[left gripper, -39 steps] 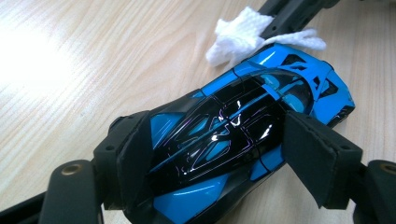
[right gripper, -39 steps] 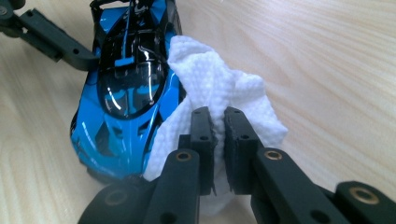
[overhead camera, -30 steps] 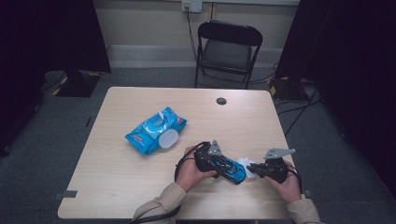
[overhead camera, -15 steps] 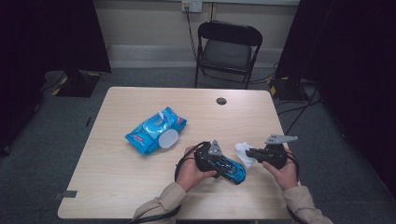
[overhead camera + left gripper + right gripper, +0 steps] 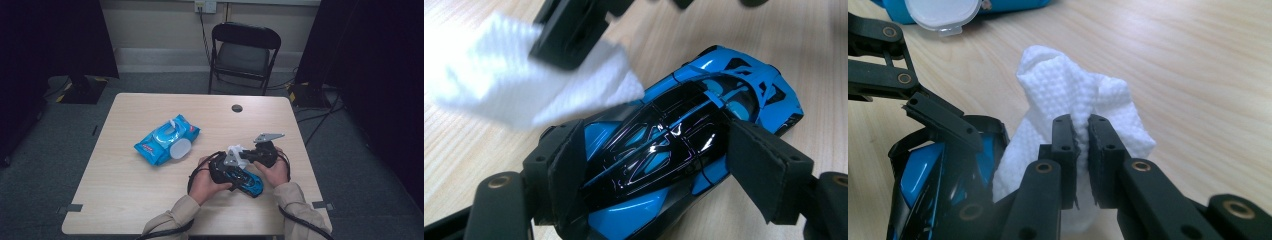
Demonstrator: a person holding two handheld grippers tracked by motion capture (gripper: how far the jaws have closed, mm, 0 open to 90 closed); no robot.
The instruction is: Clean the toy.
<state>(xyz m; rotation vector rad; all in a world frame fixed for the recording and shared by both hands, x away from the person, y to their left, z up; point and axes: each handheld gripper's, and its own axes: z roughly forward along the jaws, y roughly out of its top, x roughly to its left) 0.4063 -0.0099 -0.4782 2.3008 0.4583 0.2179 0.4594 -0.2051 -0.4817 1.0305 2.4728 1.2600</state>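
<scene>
Toy car (image 5: 674, 145) is sitting clamped in the left gripper (image 5: 659, 165) at the table's (image 5: 125, 200) near right; right gripper (image 5: 1080, 145), pinching a white wipe (image 5: 1068, 95), is risking dislodging it by wiping hard.

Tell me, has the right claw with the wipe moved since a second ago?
Yes. In the high view the right claw, shut on the white wipe, has shifted left and up-table, toward the round hole in the table, closing on the toy car.

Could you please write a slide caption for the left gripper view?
Left tongs clamp a blue toy car while a white wipe meets its end.
</scene>
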